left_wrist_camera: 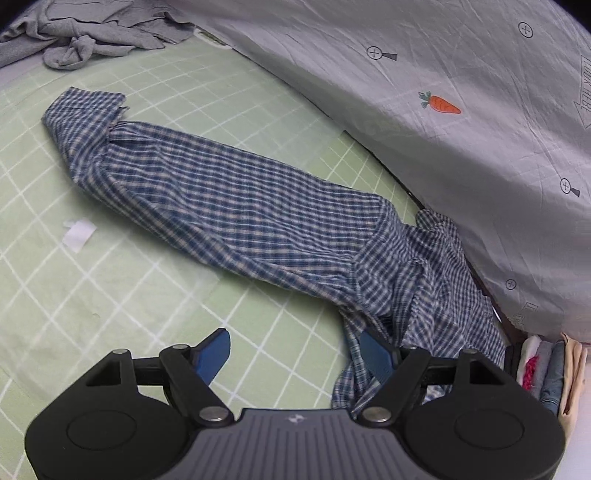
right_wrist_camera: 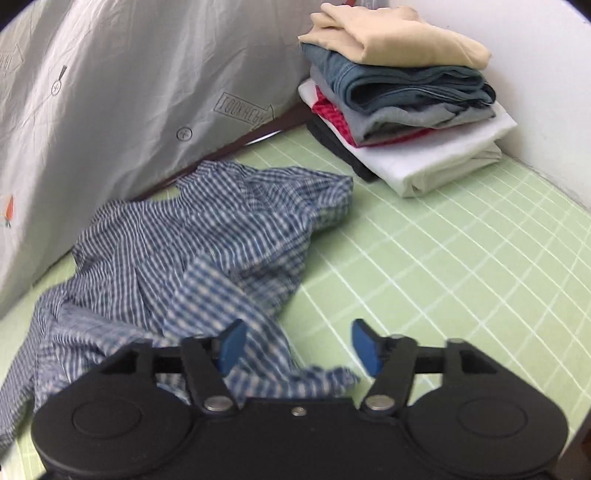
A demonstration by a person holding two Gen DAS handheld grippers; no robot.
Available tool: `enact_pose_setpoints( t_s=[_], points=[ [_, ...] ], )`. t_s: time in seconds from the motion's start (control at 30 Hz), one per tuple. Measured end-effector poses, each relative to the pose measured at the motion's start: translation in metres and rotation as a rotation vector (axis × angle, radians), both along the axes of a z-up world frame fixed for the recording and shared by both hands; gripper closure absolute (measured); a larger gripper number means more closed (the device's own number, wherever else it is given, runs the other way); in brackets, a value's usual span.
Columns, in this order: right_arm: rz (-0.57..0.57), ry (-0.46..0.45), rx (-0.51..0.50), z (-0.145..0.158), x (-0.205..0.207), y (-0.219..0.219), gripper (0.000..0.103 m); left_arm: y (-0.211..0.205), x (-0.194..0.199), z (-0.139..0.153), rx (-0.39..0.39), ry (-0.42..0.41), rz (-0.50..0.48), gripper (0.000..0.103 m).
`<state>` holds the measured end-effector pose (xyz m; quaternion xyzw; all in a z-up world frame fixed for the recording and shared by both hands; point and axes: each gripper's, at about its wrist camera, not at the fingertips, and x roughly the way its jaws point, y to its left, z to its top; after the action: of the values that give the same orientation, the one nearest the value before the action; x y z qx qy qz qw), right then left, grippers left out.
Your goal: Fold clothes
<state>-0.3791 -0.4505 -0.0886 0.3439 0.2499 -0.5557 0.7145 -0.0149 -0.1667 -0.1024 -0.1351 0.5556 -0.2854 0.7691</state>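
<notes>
A blue and white checked shirt (left_wrist_camera: 236, 206) lies stretched across the green gridded sheet (left_wrist_camera: 110, 295), one sleeve end at the far left and a bunched part at the right. My left gripper (left_wrist_camera: 295, 354) hovers over the sheet with blue pads wide apart; its right pad sits against the rumpled cloth, nothing between the pads. In the right wrist view the same shirt (right_wrist_camera: 207, 236) lies crumpled. My right gripper (right_wrist_camera: 297, 347) stands open just above it; a loose fold lies under the left pad and between the jaws, not pinched.
A grey printed bedsheet (left_wrist_camera: 443, 110) hangs as a wall along the far side. A heap of grey clothes (left_wrist_camera: 92, 33) lies at the far left. A stack of folded garments (right_wrist_camera: 399, 96) stands in the corner by a white wall. A white paper scrap (left_wrist_camera: 78, 233) rests on the sheet.
</notes>
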Motion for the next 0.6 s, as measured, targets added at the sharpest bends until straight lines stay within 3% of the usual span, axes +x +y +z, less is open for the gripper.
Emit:
enact_pose_setpoints(
  t_s=[0.17, 0.47, 0.5, 0.53, 0.57, 0.6],
  points=[
    [0.074, -0.035, 0.037, -0.007, 0.02, -0.029, 0.024, -0.054, 0.01, 0.0, -0.029, 0.006, -0.112, 0.023],
    [0.181, -0.033, 0.127, -0.034, 0.064, -0.054, 0.025, -0.173, -0.004, -0.031, 0.029, 0.042, -0.412, 0.023],
    [0.188, -0.043, 0.132, -0.036, 0.065, -0.055, 0.03, -0.18, -0.008, -0.032, 0.024, 0.032, -0.434, 0.025],
    [0.198, -0.056, 0.141, -0.037, 0.065, -0.057, 0.048, -0.187, -0.011, -0.032, 0.019, 0.021, -0.455, 0.026],
    [0.204, -0.066, 0.147, -0.038, 0.065, -0.057, 0.072, -0.194, -0.014, -0.032, 0.014, 0.01, -0.477, 0.039],
    [0.206, -0.073, 0.145, -0.038, 0.065, -0.056, 0.08, -0.197, -0.018, -0.032, 0.025, -0.01, -0.487, 0.064]
  ],
)
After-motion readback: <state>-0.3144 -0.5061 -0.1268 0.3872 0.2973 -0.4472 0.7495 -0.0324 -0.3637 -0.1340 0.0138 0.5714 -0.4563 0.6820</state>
